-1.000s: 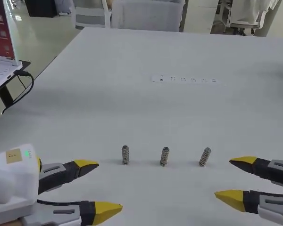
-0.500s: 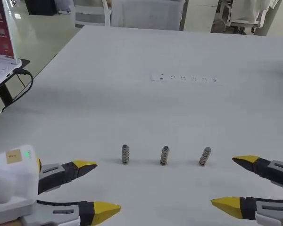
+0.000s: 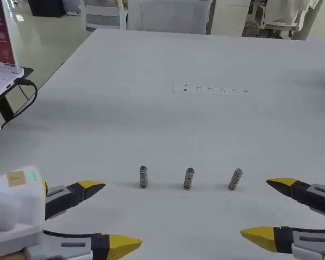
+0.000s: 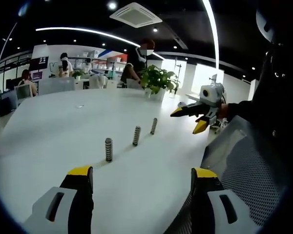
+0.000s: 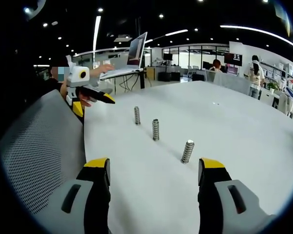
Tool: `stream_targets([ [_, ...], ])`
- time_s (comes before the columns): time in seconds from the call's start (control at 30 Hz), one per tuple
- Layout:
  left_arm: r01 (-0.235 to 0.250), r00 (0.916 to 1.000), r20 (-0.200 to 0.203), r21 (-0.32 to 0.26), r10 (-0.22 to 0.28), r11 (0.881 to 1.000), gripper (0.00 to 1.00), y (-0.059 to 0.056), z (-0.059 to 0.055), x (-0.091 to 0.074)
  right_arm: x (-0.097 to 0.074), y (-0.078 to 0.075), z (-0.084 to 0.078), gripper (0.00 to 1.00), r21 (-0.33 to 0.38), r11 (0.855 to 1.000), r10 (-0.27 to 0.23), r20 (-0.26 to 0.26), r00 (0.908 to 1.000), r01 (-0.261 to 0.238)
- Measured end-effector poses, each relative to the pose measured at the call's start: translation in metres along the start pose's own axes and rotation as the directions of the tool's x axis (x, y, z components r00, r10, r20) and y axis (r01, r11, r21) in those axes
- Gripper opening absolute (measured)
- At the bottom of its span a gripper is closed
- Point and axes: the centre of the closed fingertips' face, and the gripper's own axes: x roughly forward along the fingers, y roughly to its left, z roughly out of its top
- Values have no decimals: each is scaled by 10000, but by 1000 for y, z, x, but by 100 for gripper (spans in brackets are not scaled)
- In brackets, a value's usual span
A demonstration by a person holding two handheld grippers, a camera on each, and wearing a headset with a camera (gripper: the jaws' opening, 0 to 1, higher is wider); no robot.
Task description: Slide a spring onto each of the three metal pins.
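Three small coil springs stand upright in a row on the white table: the left spring (image 3: pixel 143 177), the middle spring (image 3: pixel 189 179) and the right spring (image 3: pixel 236 180). They appear again as the left spring (image 4: pixel 108 149) in the left gripper view and the right spring (image 5: pixel 187 151) in the right gripper view. Each seems to sit over a pin; the pins themselves are hidden. My left gripper (image 3: pixel 112 216) is open near the front edge, left of the row. My right gripper (image 3: pixel 268 209) is open at the right of the row. Both hold nothing.
A white power strip (image 3: pixel 212 90) lies flat further back on the table (image 3: pixel 151 108). A laptop (image 3: pixel 0 49) with a cable sits on a stand at the far left. A mesh chair back (image 5: pixel 39 146) is close to the table's front edge.
Both grippers' jaws have spread a little wider. The springs have not moved.
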Motion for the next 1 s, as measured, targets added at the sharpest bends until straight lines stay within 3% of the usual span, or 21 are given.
stream_targets([
  [0.17,-389,9992,102,-127,391,9992,93,7,1,0,-1,0,0,74,47,10000,-2,28,10000,2],
  [0.3,-514,9985,155,-212,518,9985,98,10,2,0,-1,0,0,74,48,10000,-9,21,10000,9],
  [1.0,-555,9984,116,-361,559,9978,98,10,1,-1,-1,-1,-2,74,102,9999,5,-70,10000,-5],
])
